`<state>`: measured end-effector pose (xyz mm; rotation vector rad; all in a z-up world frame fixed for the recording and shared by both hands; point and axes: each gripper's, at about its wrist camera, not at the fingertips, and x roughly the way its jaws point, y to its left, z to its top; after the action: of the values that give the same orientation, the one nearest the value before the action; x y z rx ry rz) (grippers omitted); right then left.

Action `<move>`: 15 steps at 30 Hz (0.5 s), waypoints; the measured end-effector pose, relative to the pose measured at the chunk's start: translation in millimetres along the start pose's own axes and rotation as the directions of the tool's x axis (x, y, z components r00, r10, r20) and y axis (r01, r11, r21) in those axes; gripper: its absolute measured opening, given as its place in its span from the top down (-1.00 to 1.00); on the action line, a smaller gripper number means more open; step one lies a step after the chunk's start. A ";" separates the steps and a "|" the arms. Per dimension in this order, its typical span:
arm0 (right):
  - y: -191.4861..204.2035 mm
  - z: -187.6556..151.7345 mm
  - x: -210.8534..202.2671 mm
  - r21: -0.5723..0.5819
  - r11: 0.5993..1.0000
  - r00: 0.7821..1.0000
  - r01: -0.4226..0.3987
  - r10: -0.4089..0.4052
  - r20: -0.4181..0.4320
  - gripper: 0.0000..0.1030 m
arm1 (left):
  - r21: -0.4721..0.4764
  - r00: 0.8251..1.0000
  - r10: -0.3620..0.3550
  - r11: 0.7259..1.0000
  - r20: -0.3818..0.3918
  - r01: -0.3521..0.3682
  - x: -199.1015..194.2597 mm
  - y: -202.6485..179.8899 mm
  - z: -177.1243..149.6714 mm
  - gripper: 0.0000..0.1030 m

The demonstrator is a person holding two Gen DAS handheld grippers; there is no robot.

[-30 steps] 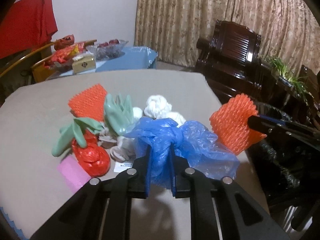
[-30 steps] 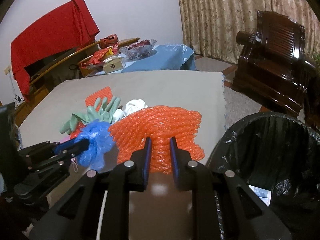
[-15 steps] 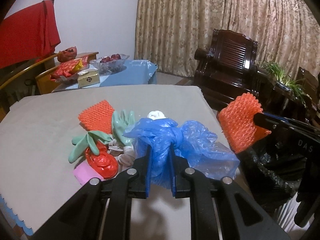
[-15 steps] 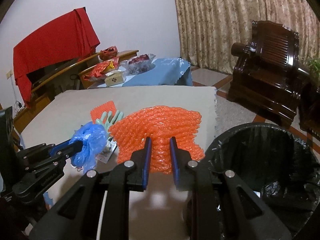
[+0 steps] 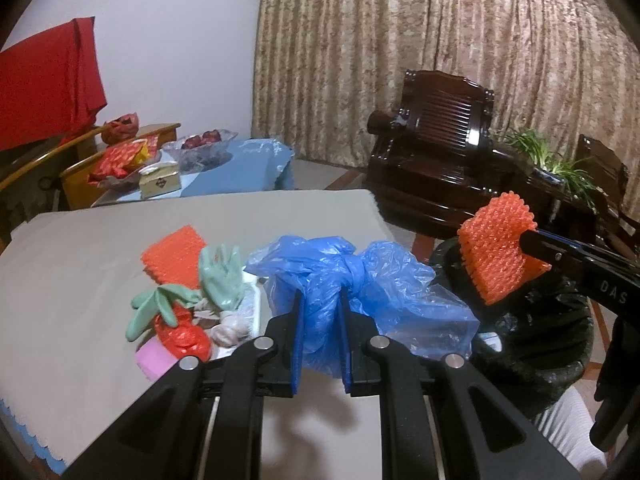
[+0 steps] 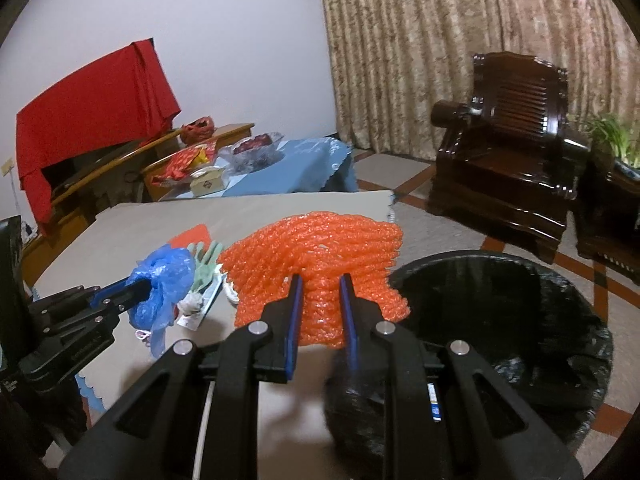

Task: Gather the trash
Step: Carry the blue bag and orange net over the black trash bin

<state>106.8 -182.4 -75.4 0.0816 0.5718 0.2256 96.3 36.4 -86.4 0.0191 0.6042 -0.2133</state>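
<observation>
Left wrist view shows the left gripper (image 5: 320,312) clamped on a blue bag (image 5: 360,292) above the table (image 5: 80,280), with more trash (image 5: 188,300) lying at its 10 o'clock. Right gripper (image 6: 319,304) is pinched on orange foam net (image 6: 320,256), the bin (image 6: 520,320) at its 3 o'clock. The loose bag may snag on the bin rim, or the springy net may bounce out if released early.
</observation>
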 end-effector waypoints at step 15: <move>-67.3 -9.6 -45.2 0.084 0.986 0.987 0.142 -0.147 0.057 0.65 | 0.108 0.989 -0.143 0.984 0.022 0.140 8.0 -74.3 20.0 0.71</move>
<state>77.3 -258.3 -69.0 0.1235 0.5210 0.0584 98.7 -39.5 -71.1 0.0754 0.5642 -0.3830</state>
